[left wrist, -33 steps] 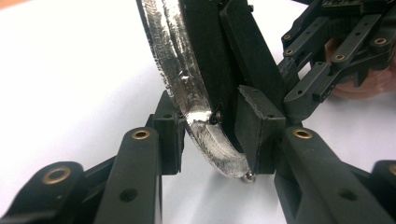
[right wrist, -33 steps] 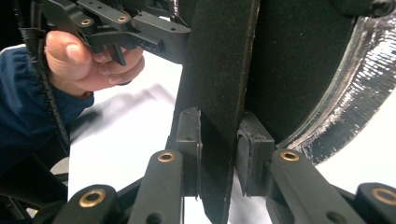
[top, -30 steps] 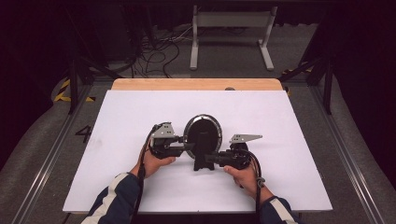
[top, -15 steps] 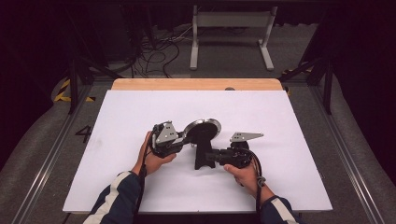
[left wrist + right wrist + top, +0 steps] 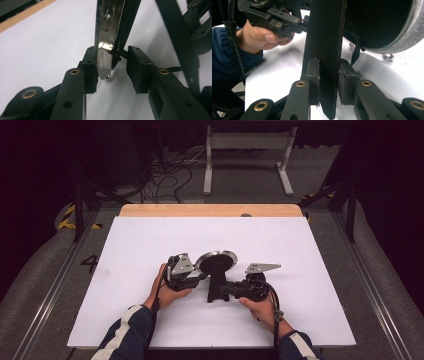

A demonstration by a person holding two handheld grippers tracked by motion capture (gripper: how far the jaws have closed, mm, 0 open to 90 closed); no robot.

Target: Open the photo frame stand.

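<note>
A white table carries a round, silver-rimmed mirror tilted on a flat black stand, held between the two grippers. The right gripper has its jaws clamped on the stand, which its own view shows pinched between both pads. The left gripper sits at the mirror's rim; its view shows the shiny edge touching one pad with the other standing clear, jaws parted.
</note>
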